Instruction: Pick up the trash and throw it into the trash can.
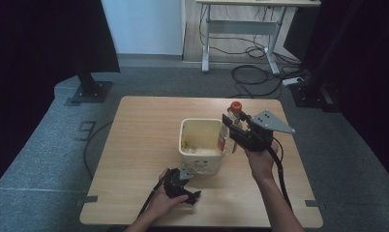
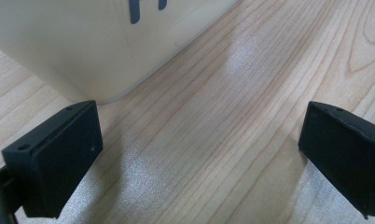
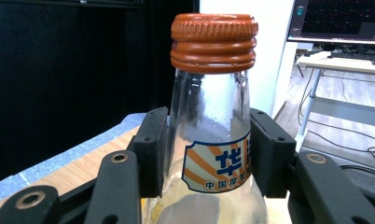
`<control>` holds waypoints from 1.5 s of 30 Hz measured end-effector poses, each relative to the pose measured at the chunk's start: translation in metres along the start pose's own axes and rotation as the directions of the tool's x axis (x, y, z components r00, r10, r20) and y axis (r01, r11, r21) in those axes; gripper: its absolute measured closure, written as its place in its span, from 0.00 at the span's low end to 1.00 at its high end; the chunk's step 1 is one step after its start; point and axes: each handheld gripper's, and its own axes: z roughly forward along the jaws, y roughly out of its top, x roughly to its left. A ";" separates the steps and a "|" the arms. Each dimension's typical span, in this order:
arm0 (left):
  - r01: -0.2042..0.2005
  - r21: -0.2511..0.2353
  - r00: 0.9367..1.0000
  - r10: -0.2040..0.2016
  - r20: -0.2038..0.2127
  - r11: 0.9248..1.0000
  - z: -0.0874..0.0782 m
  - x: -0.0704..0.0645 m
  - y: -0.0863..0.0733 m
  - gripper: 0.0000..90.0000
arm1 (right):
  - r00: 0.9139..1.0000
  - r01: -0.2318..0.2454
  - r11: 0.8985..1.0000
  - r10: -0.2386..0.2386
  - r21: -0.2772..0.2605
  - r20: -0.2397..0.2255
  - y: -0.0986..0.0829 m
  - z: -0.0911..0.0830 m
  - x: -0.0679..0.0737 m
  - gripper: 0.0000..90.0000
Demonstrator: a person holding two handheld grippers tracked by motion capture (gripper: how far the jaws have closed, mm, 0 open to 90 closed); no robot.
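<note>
Our right gripper [image 1: 237,126] clamps a glass bottle [image 3: 209,140] with an orange cap [image 3: 214,42] at the neck, upright over the cream bin's [image 1: 201,153] right rim. Our left gripper [image 1: 185,192], jaws wide and empty, rests low on the wooden table [image 1: 139,140] just before the bin's near corner.

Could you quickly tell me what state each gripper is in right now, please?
Left gripper: open, holding nothing, low over the table beside the cream bin.
Right gripper: shut on the glass bottle, just below its orange cap.
</note>
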 end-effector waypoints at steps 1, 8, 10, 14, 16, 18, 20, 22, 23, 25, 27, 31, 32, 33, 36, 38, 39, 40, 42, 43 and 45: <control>-0.001 -0.001 1.000 0.001 0.000 1.000 0.000 0.000 0.000 0.00 | 1.000 0.002 1.000 -0.002 0.001 -0.001 0.000 0.001 0.001 0.59; -0.001 -0.001 1.000 0.001 0.002 1.000 0.000 0.000 0.000 0.00 | 1.000 0.000 1.000 0.000 0.005 -0.006 -0.002 0.009 0.003 0.59; -0.001 -0.001 1.000 0.001 0.004 1.000 0.000 -0.001 0.000 0.00 | 1.000 -0.003 1.000 0.003 0.002 -0.010 -0.002 0.014 0.005 0.59; -0.004 0.001 1.000 0.004 0.005 1.000 0.000 -0.001 0.000 0.00 | 1.000 0.001 1.000 -0.001 0.002 -0.022 -0.002 0.020 0.010 0.59; -0.005 0.001 1.000 0.005 0.005 1.000 0.000 -0.001 0.000 0.00 | 1.000 0.003 1.000 -0.003 0.002 -0.024 -0.002 0.023 0.012 0.59; -0.005 0.001 1.000 0.005 0.005 1.000 0.000 -0.001 0.000 0.00 | 1.000 0.004 1.000 -0.004 -0.003 -0.028 -0.001 0.026 0.014 0.59; -0.006 0.000 1.000 0.006 0.005 1.000 0.000 -0.001 -0.001 0.00 | 1.000 0.001 1.000 -0.001 -0.004 -0.031 -0.001 0.029 0.015 0.59; -0.006 0.001 1.000 0.006 0.005 1.000 -0.001 -0.001 -0.001 0.00 | 0.999 0.003 1.000 -0.003 0.001 -0.033 0.001 0.032 0.017 0.59; -0.007 0.001 1.000 0.007 0.006 1.000 -0.001 -0.001 -0.001 0.00 | 0.999 0.005 1.000 -0.005 0.001 -0.034 0.001 0.033 0.017 0.59; -0.006 0.001 1.000 0.006 0.006 1.000 -0.001 -0.001 -0.001 0.00 | 0.999 0.008 1.000 -0.008 0.003 -0.033 0.002 0.034 0.019 0.59; -0.007 0.001 1.000 0.007 0.006 1.000 -0.001 -0.001 -0.001 0.00 | 0.999 0.010 1.000 -0.009 0.004 -0.040 0.002 0.039 0.023 0.59; -0.009 0.001 1.000 0.009 0.007 1.000 -0.001 -0.002 -0.001 0.00 | 0.999 0.018 1.000 -0.017 0.017 -0.044 -0.002 0.047 0.027 0.59; -0.009 0.002 1.000 0.009 0.006 1.000 -0.001 -0.002 -0.001 0.00 | 0.999 0.021 1.000 -0.020 0.021 -0.042 -0.003 0.050 0.027 0.59; -0.009 0.002 1.000 0.009 0.006 1.000 -0.001 -0.002 -0.001 0.00 | 0.999 0.021 1.000 -0.020 0.021 -0.042 -0.003 0.050 0.027 0.59; -0.010 0.002 1.000 0.010 0.008 1.000 -0.001 -0.002 -0.001 0.00 | 0.999 0.011 0.999 -0.010 0.038 -0.043 -0.008 0.059 0.026 0.59; -0.010 0.002 1.000 0.010 0.009 1.000 -0.001 -0.002 -0.001 0.00 | 0.999 0.012 0.999 -0.010 0.050 -0.042 -0.011 0.063 0.025 0.59; -0.011 0.002 1.000 0.011 0.009 1.000 -0.001 -0.002 -0.001 0.00 | 0.999 0.015 0.998 -0.013 0.056 -0.040 -0.013 0.065 0.025 0.59; -0.011 0.002 1.000 0.011 0.009 1.000 -0.001 -0.002 -0.001 0.00 | 0.999 0.015 0.998 -0.013 0.063 -0.039 -0.015 0.067 0.026 0.59; -0.011 0.002 1.000 0.011 0.010 1.000 -0.001 -0.002 -0.001 0.00 | 0.999 0.018 0.997 -0.015 0.077 -0.037 -0.020 0.070 0.026 0.59; -0.011 0.002 1.000 0.011 0.010 1.000 -0.001 -0.002 -0.001 0.00 | 0.999 0.020 0.996 -0.017 0.088 -0.037 -0.024 0.072 0.026 0.59; -0.011 0.002 1.000 0.011 0.010 1.000 -0.001 -0.002 -0.001 0.00 | 0.999 0.024 0.994 -0.020 0.108 -0.036 -0.031 0.075 0.026 0.59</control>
